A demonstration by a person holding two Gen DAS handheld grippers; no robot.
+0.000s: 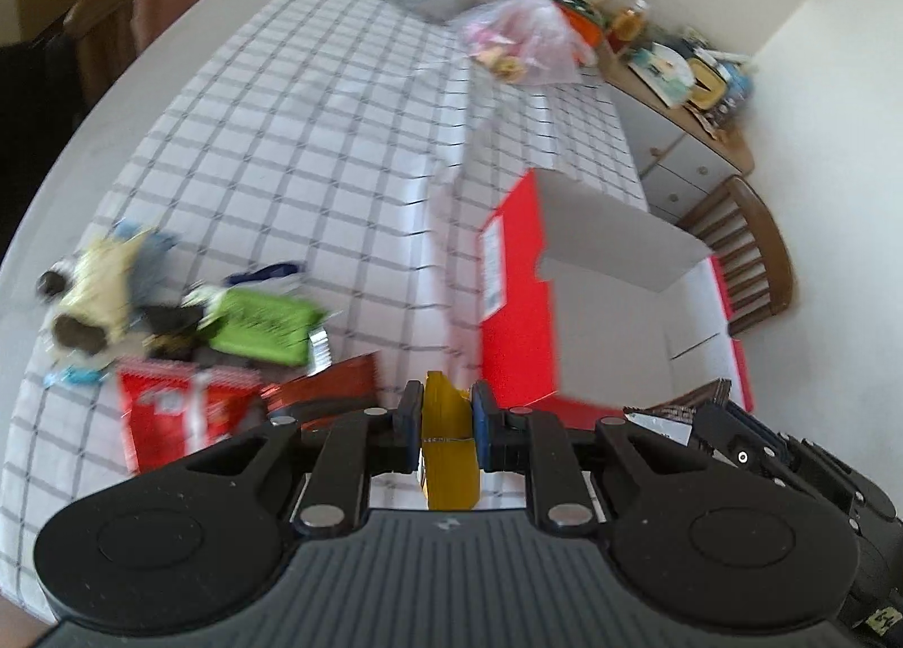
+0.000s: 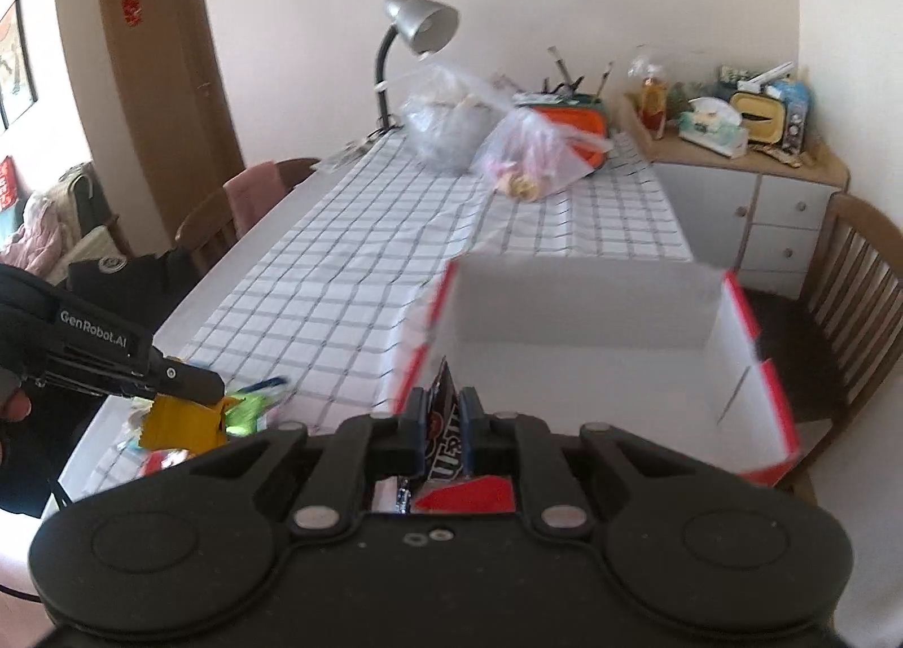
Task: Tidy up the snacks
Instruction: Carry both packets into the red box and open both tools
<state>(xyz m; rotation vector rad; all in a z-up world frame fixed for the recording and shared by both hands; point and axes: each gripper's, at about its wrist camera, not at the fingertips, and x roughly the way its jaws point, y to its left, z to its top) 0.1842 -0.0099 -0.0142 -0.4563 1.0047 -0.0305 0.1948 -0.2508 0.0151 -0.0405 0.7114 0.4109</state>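
My left gripper [image 1: 447,416] is shut on a yellow snack packet [image 1: 448,450], held above the checked tablecloth just left of the open red box [image 1: 519,309]. My right gripper [image 2: 441,422] is shut on a dark snack wrapper [image 2: 446,439] at the near left corner of the same box [image 2: 762,366], whose white inside looks bare. The left gripper with its yellow packet [image 2: 180,422] shows at the left of the right wrist view. A pile of snacks lies to the left: a green packet [image 1: 259,326], a red packet [image 1: 180,411], a pale wrapper [image 1: 96,281].
Two clear plastic bags [image 2: 525,151] and a desk lamp [image 2: 417,27] stand at the table's far end. Wooden chairs [image 2: 846,275] stand on both sides. A cluttered white cabinet [image 2: 750,179] is at the back right.
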